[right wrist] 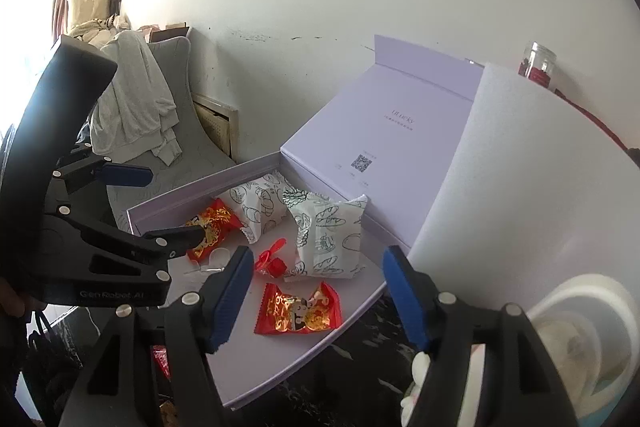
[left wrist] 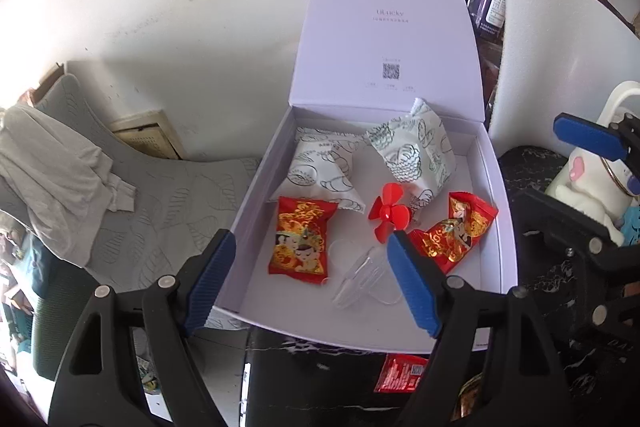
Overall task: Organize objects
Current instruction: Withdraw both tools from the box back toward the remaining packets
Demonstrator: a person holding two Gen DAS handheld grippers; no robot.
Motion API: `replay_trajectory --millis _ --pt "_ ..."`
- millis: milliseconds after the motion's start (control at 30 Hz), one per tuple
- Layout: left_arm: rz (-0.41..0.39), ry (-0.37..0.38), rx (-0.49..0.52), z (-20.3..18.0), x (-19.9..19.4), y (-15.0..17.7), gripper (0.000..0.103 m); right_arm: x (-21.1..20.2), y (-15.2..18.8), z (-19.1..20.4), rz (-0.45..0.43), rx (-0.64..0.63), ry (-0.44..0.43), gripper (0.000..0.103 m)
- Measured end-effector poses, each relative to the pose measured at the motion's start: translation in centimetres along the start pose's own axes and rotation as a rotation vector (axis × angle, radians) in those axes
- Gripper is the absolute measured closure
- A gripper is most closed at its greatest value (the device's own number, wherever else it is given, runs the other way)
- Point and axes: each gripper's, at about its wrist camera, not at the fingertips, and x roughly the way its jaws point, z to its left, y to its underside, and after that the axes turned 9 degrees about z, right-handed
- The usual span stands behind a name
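Behind left gripper | clear plastic piece indistinct | box corner hidden

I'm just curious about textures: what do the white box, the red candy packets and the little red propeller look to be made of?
The white box looks like stiff matte cardboard: flat walls and a creased, folded-back lid. The red candy packets seem to be glossy plastic or foil film: crinkled, with shiny gold print and crimped ends. The red propeller looks like moulded plastic, with smooth, evenly coloured blades.
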Motion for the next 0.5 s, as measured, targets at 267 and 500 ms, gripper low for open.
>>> replay_trajectory --millis 267,500 --pt "-0.08 -0.013 -0.017 0.3 -4.3 1.2 0.019 -4.2 0.2 0.8 -0.039 0.01 0.027 0.029" --pt "-0.116 0.026 -0.013 0.2 -7.7 2.8 0.017 -7.2 1.1 1.2 -0.044 0.027 0.04 0.029"
